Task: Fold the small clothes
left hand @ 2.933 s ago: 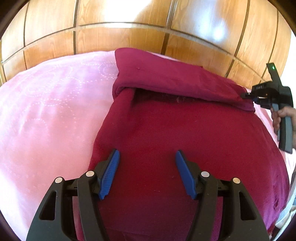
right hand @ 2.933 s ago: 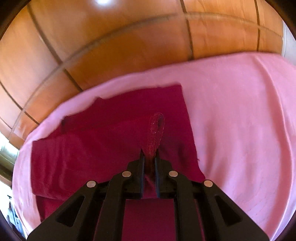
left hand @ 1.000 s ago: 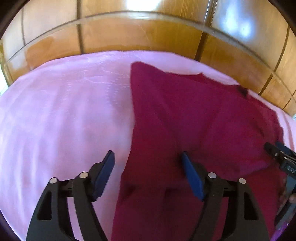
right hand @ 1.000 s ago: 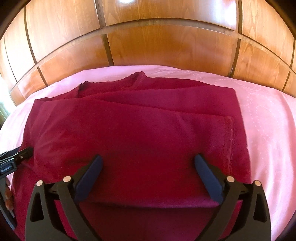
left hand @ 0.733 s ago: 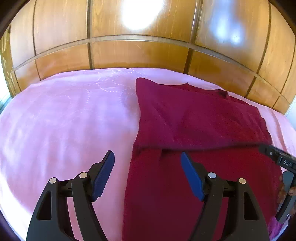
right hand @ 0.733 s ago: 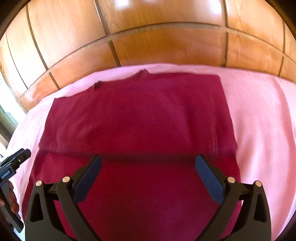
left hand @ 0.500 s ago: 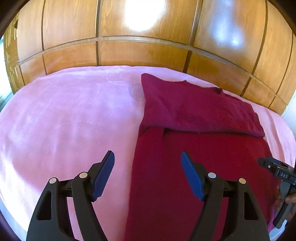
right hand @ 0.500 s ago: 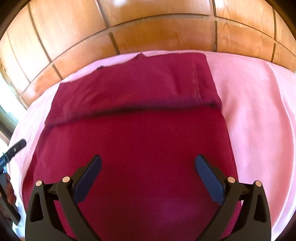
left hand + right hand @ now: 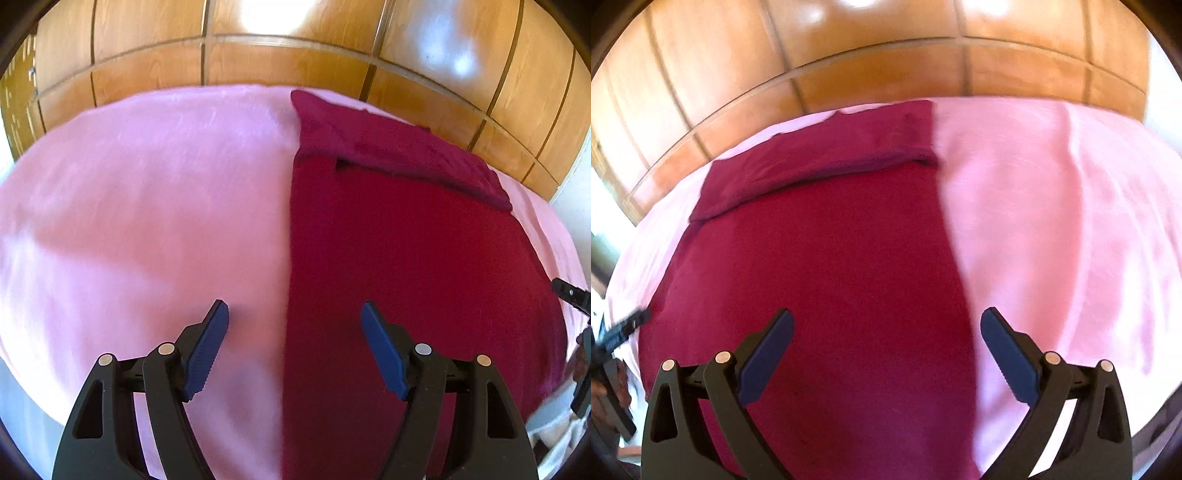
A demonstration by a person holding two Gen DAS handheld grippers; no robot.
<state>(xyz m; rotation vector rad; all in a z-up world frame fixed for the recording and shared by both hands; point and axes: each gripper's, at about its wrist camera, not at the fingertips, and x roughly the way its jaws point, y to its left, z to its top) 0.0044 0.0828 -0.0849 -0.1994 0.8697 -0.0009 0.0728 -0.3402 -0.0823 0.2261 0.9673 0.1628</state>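
Observation:
A dark red garment (image 9: 406, 266) lies flat on the pink bed cover (image 9: 147, 206), its far end folded over into a band (image 9: 399, 155). My left gripper (image 9: 293, 328) is open and empty, straddling the garment's left edge near its near end. The garment also shows in the right wrist view (image 9: 827, 266) with the folded band (image 9: 827, 158) at the far end. My right gripper (image 9: 886, 339) is open and empty, straddling the garment's right edge. Each gripper shows at the other view's side edge.
A glossy wooden panelled wall (image 9: 295, 59) runs behind the bed. The pink cover (image 9: 1052, 221) extends wide to the left and right of the garment. The bed's near edge (image 9: 33, 417) is close below both grippers.
The right gripper let go of the far end, now folded over as a band. Both open grippers drew back toward the near end, each over a side edge.

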